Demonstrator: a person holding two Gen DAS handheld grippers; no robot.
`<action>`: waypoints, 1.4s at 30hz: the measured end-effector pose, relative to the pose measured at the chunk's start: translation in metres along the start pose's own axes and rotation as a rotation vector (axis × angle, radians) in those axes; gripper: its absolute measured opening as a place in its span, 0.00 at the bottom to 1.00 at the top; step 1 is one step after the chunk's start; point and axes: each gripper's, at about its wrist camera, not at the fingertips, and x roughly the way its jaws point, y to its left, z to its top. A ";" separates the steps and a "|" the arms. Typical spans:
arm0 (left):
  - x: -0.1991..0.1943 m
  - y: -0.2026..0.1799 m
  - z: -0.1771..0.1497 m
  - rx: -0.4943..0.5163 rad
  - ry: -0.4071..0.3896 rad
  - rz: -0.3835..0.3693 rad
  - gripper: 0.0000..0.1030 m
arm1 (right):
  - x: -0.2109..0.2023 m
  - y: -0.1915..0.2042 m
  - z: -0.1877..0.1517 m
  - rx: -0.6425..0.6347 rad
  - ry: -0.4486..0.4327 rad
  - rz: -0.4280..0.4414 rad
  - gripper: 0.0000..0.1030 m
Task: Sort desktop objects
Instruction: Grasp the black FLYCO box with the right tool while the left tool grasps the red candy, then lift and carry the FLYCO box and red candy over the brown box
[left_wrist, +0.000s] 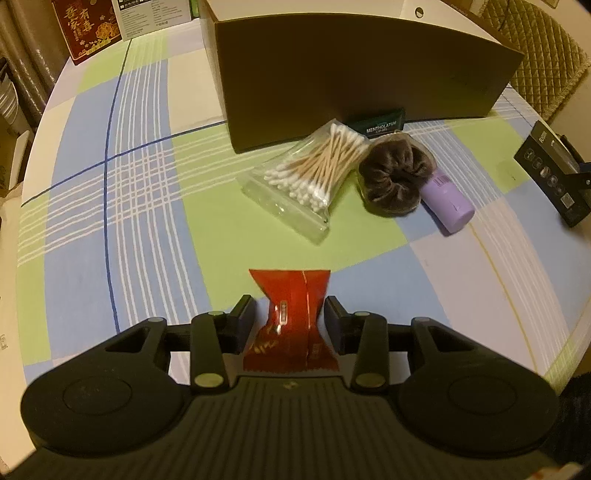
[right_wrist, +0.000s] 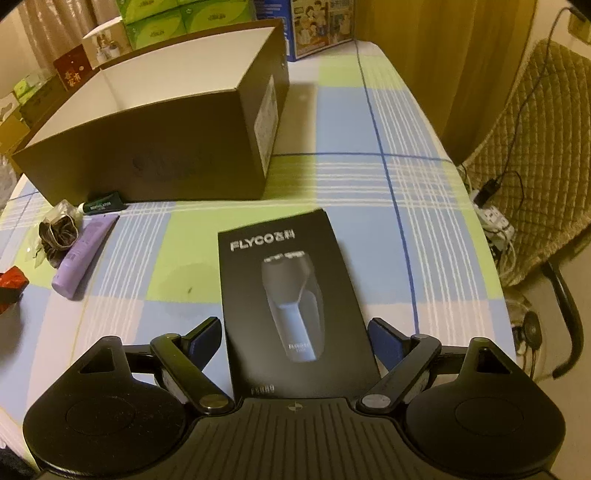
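Because the left gripper pinches only the crumpled waist of the red packet near the surface's front edge, it may slip out, while the right gripper, jaws wide, straddles the shaver box unclamped.

The tabletop wears a checked cloth of pale green, light blue and cream squares, crossed by thin white stripes and dark blue lines. The packet is bright red with a little gold print. The cotton swabs have white tips on tan sticks, in a clear bag. The scrunchie is dark brown, the bottle lilac, and the small tube dark green with white lettering. The big box is dark brown outside and white inside. The shaver box is black with silver lettering and a grey-blue shaver pictured. Both hand-held grippers are black, the right hand-held gripper with blue pads.
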 end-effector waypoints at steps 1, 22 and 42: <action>0.000 0.000 0.001 -0.001 -0.001 0.001 0.33 | 0.001 0.001 0.002 -0.009 -0.002 -0.001 0.82; -0.013 0.006 -0.015 -0.091 -0.026 0.025 0.21 | 0.032 0.021 0.016 -0.144 0.064 -0.070 0.76; -0.057 0.007 0.014 -0.060 -0.123 -0.005 0.21 | -0.030 0.076 0.027 -0.167 0.011 0.206 0.74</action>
